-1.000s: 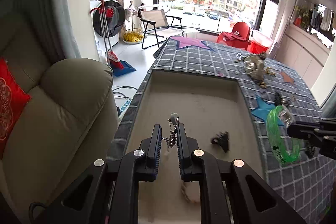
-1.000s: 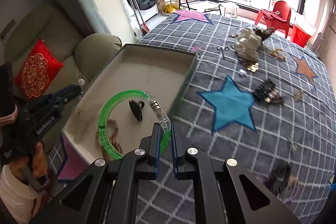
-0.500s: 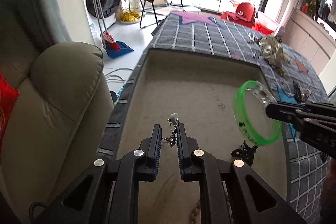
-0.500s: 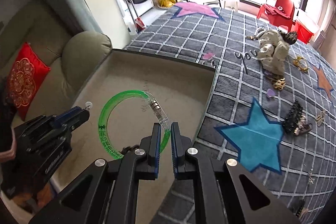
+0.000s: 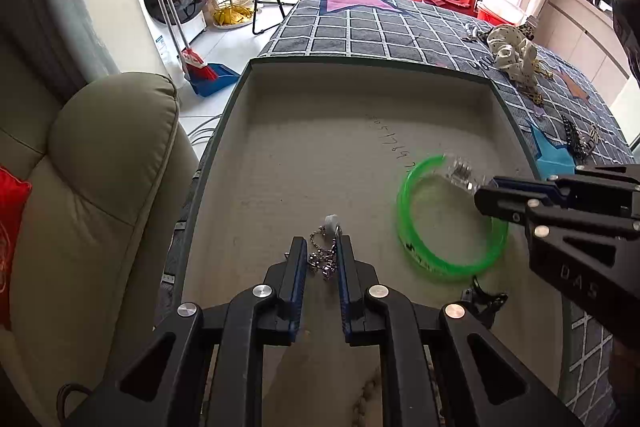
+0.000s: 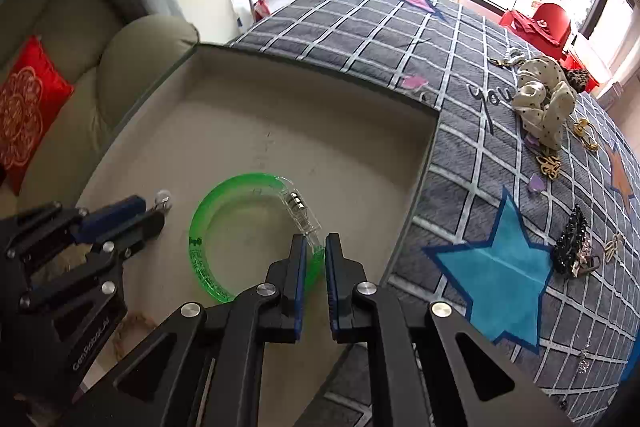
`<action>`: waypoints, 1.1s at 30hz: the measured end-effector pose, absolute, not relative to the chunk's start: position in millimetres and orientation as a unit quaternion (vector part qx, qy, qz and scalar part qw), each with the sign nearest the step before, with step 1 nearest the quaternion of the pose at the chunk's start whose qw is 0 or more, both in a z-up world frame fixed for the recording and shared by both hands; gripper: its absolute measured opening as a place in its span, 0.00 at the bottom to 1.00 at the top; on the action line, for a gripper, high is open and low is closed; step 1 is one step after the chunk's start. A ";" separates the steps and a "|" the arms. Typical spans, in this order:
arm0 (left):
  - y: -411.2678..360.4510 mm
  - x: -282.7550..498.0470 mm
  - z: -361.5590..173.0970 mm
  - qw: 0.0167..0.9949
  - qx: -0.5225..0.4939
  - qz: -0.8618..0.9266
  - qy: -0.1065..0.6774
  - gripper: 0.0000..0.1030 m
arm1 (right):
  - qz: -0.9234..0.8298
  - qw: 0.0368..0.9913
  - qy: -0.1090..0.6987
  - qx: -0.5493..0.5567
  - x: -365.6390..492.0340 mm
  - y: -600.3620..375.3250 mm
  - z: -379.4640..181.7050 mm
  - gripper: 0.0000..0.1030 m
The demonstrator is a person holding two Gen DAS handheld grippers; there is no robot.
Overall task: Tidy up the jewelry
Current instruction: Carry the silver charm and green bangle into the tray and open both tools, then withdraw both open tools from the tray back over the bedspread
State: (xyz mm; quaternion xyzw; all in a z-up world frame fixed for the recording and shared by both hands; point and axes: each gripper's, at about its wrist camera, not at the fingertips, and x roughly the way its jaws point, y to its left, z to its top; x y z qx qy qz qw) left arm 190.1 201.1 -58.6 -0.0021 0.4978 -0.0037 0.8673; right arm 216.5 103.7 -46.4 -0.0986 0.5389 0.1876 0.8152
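A shallow beige tray (image 5: 320, 147) lies on a grey checked blanket. My left gripper (image 5: 321, 245) is over its near part, shut on a small silver chain piece with a white bead (image 5: 325, 259) that hangs between the pads. My right gripper (image 6: 316, 243) is shut on a clear green bangle (image 6: 208, 215), gripping it by the rim beside its clear clasp. The bangle (image 5: 404, 211) hangs low over the tray floor (image 6: 300, 131), to the right of the left gripper (image 6: 154, 211). Whether it touches the floor I cannot tell.
A black clip (image 5: 484, 297) lies in the tray near the right wall. On the blanket to the right are a spotted cloth scrunchie (image 6: 544, 103), gold pieces (image 6: 550, 165) and a black hair clip (image 6: 572, 247) beside a blue star. A beige sofa (image 5: 100, 167) borders the tray on the left.
Both grippers have come down and forward over the tray. The right gripper carried the green bangle from over the blanket's edge to low inside the tray. Both grips are unchanged.
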 end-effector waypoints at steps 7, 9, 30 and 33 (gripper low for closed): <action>198.9 189.5 -58.2 0.868 0.000 -0.001 0.497 0.16 | 0.194 0.813 0.542 -0.089 216.9 104.2 -46.8 0.10; 198.3 189.6 -58.0 0.867 0.000 0.003 0.498 0.16 | 0.197 0.813 0.542 -0.083 217.2 103.3 -46.1 0.11; 183.9 174.5 -30.0 0.895 0.030 0.028 0.444 1.00 | 0.190 0.853 0.485 -0.024 189.5 54.3 6.8 0.50; 183.0 174.2 -26.5 0.896 0.029 0.030 0.442 1.00 | 0.189 0.854 0.484 -0.017 185.0 46.6 9.3 0.50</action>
